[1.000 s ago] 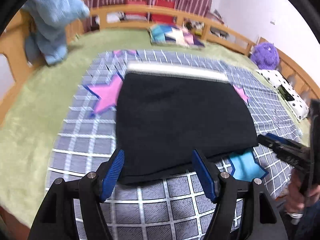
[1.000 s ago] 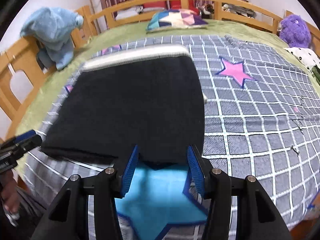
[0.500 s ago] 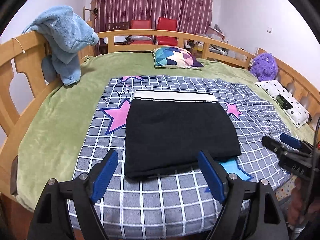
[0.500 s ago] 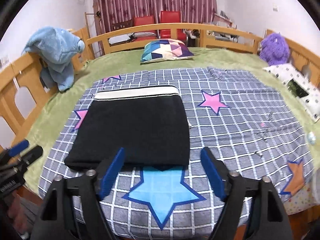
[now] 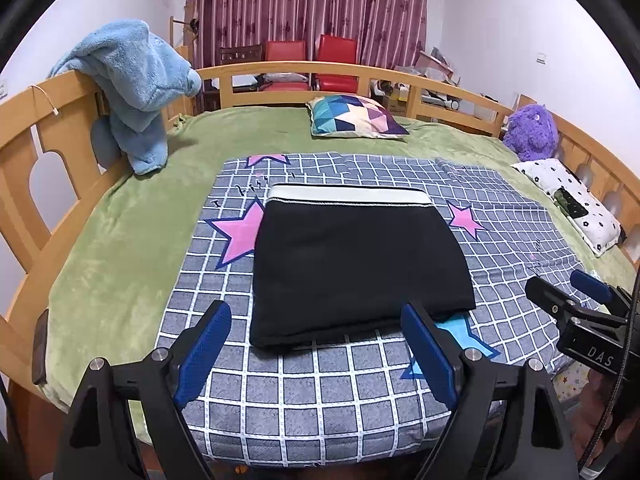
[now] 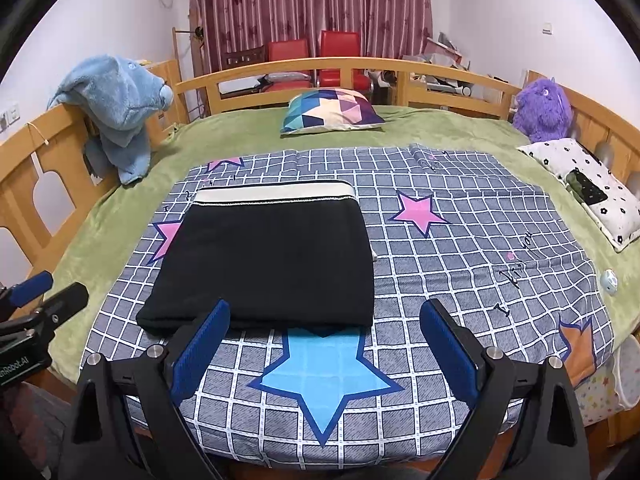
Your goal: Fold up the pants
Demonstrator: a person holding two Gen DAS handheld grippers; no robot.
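Observation:
The black pants (image 5: 356, 260) lie folded into a flat rectangle on the grey checked sheet (image 5: 328, 396), white waistband at the far edge. They also show in the right wrist view (image 6: 272, 260). My left gripper (image 5: 316, 354) is open and empty, held back above the near edge of the bed, short of the pants. My right gripper (image 6: 324, 354) is open and empty, also drawn back, over a blue star print (image 6: 326, 372). Each gripper shows at the side of the other's view.
A wooden bed rail (image 5: 344, 74) rings the green blanket (image 5: 108, 248). A blue plush elephant (image 5: 136, 84) hangs on the left rail. A patterned cushion (image 5: 354, 116) lies at the back, a purple plush (image 5: 530, 132) and a spotted pillow (image 5: 572, 200) at the right.
Both grippers have opened, let go of the near edge of the pants and pulled back and up from the bed. The folded pants stay in place.

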